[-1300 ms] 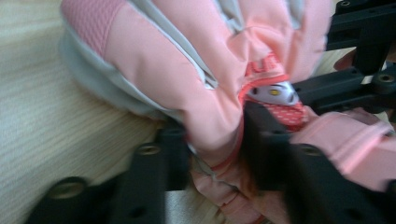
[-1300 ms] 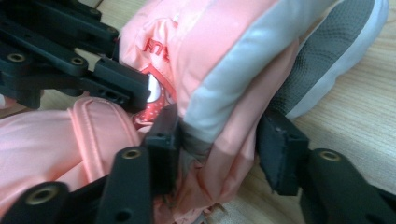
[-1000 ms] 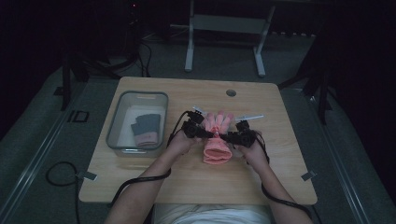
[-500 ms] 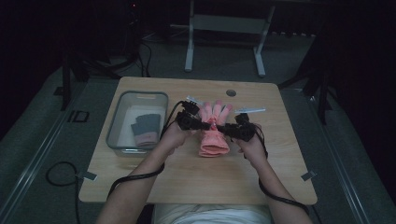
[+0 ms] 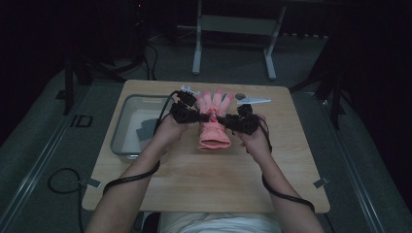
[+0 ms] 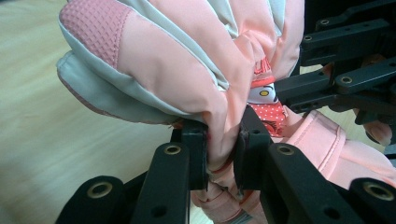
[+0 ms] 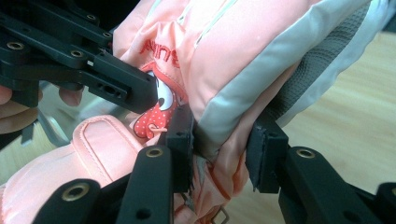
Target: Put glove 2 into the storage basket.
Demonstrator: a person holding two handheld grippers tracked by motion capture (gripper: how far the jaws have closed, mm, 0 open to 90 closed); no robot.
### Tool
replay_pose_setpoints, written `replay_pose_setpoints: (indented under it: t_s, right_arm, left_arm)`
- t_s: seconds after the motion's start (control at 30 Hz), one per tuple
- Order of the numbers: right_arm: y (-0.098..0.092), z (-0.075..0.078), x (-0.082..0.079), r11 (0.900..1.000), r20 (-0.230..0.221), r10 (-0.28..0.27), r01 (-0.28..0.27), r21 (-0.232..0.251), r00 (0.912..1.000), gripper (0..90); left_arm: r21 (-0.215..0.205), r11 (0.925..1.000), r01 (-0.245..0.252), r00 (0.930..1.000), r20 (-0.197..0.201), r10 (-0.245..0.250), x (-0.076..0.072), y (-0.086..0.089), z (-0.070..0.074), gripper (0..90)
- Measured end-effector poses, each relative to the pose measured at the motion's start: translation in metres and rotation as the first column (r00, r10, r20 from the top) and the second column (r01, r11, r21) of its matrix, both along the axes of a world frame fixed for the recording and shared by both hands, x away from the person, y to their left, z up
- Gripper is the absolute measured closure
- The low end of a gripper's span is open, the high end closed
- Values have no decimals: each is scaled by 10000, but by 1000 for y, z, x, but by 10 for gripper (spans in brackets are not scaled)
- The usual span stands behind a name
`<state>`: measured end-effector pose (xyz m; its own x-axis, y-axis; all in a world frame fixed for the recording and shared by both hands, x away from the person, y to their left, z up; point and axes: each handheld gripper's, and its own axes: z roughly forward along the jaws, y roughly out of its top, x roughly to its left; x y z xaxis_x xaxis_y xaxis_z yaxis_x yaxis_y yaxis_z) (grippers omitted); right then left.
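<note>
A: The left gripper point(image 6: 223, 154) is clamped on a fold at one side of the glove point(image 5: 213, 121), near the wrist. The right gripper point(image 7: 219, 154) pinches the opposite side, its jaws a little wider over thicker padding.

B: Why both sides?

A: Probably to keep the glove spread flat and steady while it hangs between them over the table point(image 5: 204, 184), beside the tub point(image 5: 125, 127).

B: Which way does it point?

A: Fingers away from the person, cuff toward them; its long axis runs front to back.

Black linkage jaws with brass-ringed holes; black cables; bare forearms, white top.
</note>
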<state>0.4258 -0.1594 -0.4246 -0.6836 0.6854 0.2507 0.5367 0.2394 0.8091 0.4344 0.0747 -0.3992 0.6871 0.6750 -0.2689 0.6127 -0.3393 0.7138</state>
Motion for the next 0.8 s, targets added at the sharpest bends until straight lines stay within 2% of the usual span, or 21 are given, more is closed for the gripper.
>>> replay_pose_setpoints:
  t_s: [0.1, 0.43, 0.63, 0.8]
  right_arm:
    - [11, 9, 3, 9999, 170, 103, -104, 55, 9998, 660]
    - [56, 25, 12, 9977, 408, 658, -665, 163, 9970, 660]
    - [90, 33, 16, 9934, 524, 1114, -1127, 219, 9924, 660]
    - [122, 35, 19, 9890, 528, 1443, -1458, 255, 9881, 660]
  left_arm:
    - [30, 9999, -147, 9998, 119, 147, -1, 10, 8, 769]
    - [165, 9960, -883, 9955, 350, 876, -7, 55, 27, 769]
    - [253, 9898, -1404, 9892, 460, 1392, -13, 89, 36, 769]
    - [353, 9829, -1806, 9830, 391, 1792, -19, 119, 39, 769]
